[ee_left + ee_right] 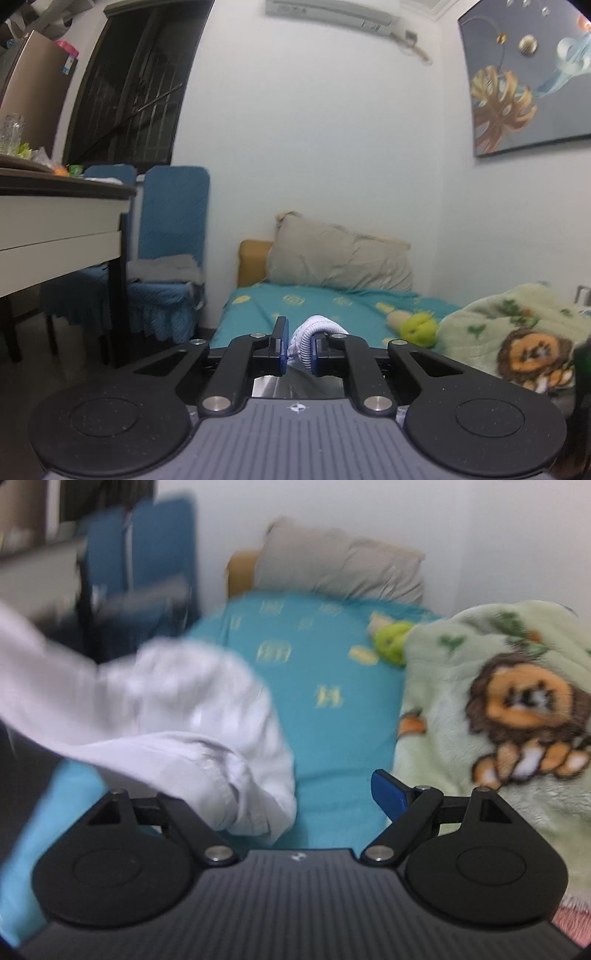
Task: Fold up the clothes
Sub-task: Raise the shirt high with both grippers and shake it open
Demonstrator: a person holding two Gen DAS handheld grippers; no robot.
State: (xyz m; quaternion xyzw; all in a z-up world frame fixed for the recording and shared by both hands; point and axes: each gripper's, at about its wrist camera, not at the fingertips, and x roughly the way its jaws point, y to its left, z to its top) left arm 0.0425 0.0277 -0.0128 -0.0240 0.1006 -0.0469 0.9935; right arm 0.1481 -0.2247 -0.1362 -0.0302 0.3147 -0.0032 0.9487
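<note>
A white garment (177, 709) hangs crumpled over the teal bed sheet (332, 738), stretched up toward the left edge of the right wrist view. My left gripper (298, 347) is shut on a bunched ribbed edge of this white garment (308, 338), held level above the bed. My right gripper (295, 805) stands open over the sheet. Its right blue pad (388, 794) is bare, and the garment's folds cover its left finger. The picture is blurred there, so I cannot tell whether the cloth touches that finger.
A grey pillow (340, 258) leans at the head of the bed. A green blanket with a lion print (498, 701) fills the right side, with a green plush toy (417, 328) beside it. Blue-covered chairs (170, 240) and a table (55, 221) stand left of the bed.
</note>
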